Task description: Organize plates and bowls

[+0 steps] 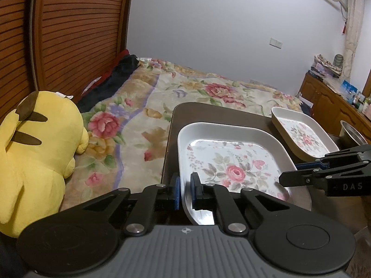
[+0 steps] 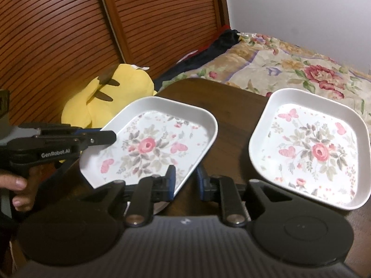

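Grip contact was on the near white square floral-printed plate (image 1: 231,159): the left gripper (image 1: 185,191) clenched its rim, and the right gripper (image 2: 184,181) straddled the opposite rim (closure there could not be told). This plate was tilted above the dark brown wooden table (image 2: 229,106), and a second matching floral plate (image 2: 310,148) lay flat beside it.

A yellow plush toy (image 1: 34,153) is lying on the bed (image 1: 148,106), just beside the brown slatted wooden doors (image 1: 69,34). A floral blanket (image 1: 208,88) is covering the bed, and dark clothes (image 1: 111,81) are lying along its edge near the doors. A wooden cabinet (image 1: 329,102) is standing by the white wall (image 1: 220,18), with small items crowding its top.
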Available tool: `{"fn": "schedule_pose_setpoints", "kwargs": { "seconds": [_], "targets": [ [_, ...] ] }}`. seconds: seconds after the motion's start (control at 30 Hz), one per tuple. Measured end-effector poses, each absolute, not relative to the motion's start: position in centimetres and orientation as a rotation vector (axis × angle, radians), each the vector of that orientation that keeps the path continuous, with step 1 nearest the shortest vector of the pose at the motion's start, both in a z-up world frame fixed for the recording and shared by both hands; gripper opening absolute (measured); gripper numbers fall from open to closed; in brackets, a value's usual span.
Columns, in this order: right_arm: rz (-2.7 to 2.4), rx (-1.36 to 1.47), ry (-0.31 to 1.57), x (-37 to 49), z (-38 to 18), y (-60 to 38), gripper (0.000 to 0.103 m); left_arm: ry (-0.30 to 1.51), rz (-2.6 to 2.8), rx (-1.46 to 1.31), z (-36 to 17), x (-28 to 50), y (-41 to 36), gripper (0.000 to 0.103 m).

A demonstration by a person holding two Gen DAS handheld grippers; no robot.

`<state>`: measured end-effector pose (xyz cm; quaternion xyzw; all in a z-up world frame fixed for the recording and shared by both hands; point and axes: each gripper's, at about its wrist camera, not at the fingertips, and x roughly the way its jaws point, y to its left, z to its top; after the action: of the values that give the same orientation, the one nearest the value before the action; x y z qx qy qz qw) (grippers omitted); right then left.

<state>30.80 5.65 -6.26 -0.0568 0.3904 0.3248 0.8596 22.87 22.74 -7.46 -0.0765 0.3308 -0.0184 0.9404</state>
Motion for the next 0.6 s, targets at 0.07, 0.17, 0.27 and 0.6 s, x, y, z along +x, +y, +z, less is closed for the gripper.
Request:
{"fn": "schedule_pose_setpoints", "kwargs": {
  "seconds": [0.07, 0.17, 0.27, 0.6],
  "targets": [
    [0.683, -0.126, 0.819, 30.8, -6.3, 5.7, 0.020, 0.676, -0.033, -0.154, -7.5, 22.7, 22.6, 0.011],
    [0.671, -0.119, 0.828, 31.0, -6.1, 5.6, 0.018, 0.685, -0.032, -0.156, -7.3, 22.5, 22.5, 0.011],
    [0.670, -0.108, 0.837, 30.9, -5.9, 5.2, 0.017, 0.689, -0.032, -0.154, -6.9, 22.1, 22.2, 0.011],
    [0.658, -0.092, 0.789, 29.2, -3.7, 3.6, 0.016, 0.650, -0.053, -0.131, -4.7, 20.4, 20.7, 0.011]
  ]
}}
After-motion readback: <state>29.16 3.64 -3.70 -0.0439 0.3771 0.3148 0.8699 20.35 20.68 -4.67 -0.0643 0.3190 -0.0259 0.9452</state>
